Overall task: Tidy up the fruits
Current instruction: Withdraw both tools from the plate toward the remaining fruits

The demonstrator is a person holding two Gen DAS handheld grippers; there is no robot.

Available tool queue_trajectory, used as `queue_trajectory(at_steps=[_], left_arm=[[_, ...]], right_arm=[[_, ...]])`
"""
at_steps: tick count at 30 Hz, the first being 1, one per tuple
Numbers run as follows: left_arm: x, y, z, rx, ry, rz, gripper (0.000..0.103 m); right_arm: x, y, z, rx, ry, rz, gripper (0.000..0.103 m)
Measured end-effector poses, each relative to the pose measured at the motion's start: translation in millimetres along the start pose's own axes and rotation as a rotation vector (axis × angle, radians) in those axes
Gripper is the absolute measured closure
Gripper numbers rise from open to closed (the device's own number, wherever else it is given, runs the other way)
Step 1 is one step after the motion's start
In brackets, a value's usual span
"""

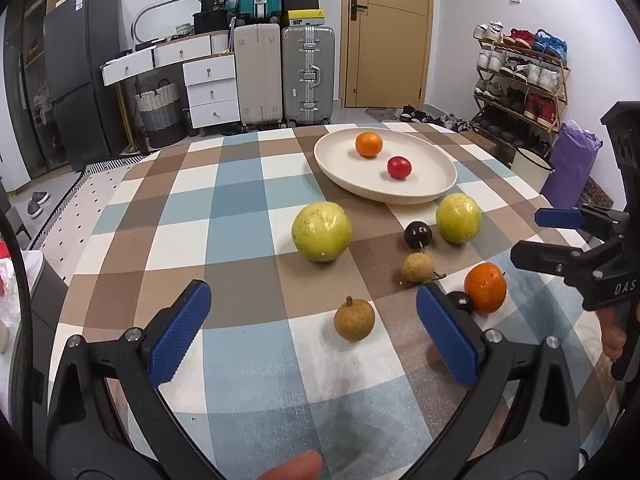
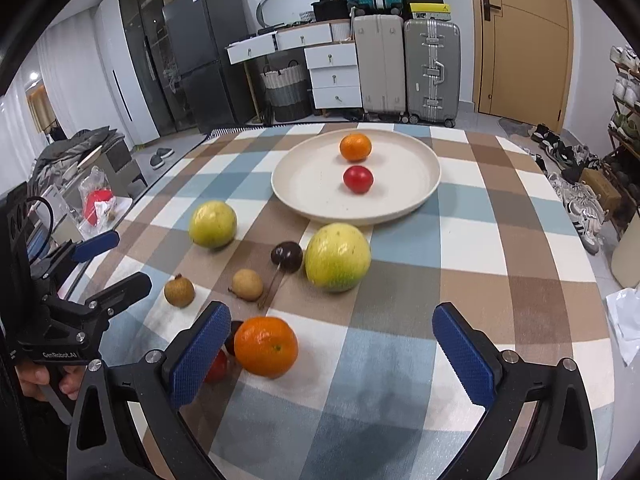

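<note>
Both our grippers hover over the checked counter [image 1: 248,184], jaws spread wide, holding nothing.

Round cream plate [image 2: 416,184] holds a small orange mandarin [image 2: 355,146] and a red cherry tomato [image 2: 358,179]. Loose on the cloth: two yellow-green guavas [image 1: 321,231] [image 1: 458,218], two brown longans [image 1: 354,319] [image 1: 417,267], a dark plum [image 1: 417,234] and a second orange mandarin [image 2: 266,346]. That mandarin sits just beside right gripper [image 2: 332,352]; a longan lies ahead of left gripper [image 1: 314,334].

Black hand-held gripper [image 1: 312,334], blue textured pads [image 1: 180,336]
</note>
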State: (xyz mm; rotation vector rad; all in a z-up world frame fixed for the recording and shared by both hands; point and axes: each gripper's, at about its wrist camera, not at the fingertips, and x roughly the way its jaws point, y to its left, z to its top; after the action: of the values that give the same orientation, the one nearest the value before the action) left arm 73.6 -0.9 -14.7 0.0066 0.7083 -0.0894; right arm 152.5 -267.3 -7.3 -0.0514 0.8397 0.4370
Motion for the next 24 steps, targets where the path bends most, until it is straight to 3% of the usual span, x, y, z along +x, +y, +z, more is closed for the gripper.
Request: queue_trajectory(at_steps=[24], left_arm=[[32.7,-1.1,-8.4,-0.014,0.1,-0.069,0.006]], right_arm=[[24.4,7.9,-22.4,-0.017,0.084,0.077,0.002]])
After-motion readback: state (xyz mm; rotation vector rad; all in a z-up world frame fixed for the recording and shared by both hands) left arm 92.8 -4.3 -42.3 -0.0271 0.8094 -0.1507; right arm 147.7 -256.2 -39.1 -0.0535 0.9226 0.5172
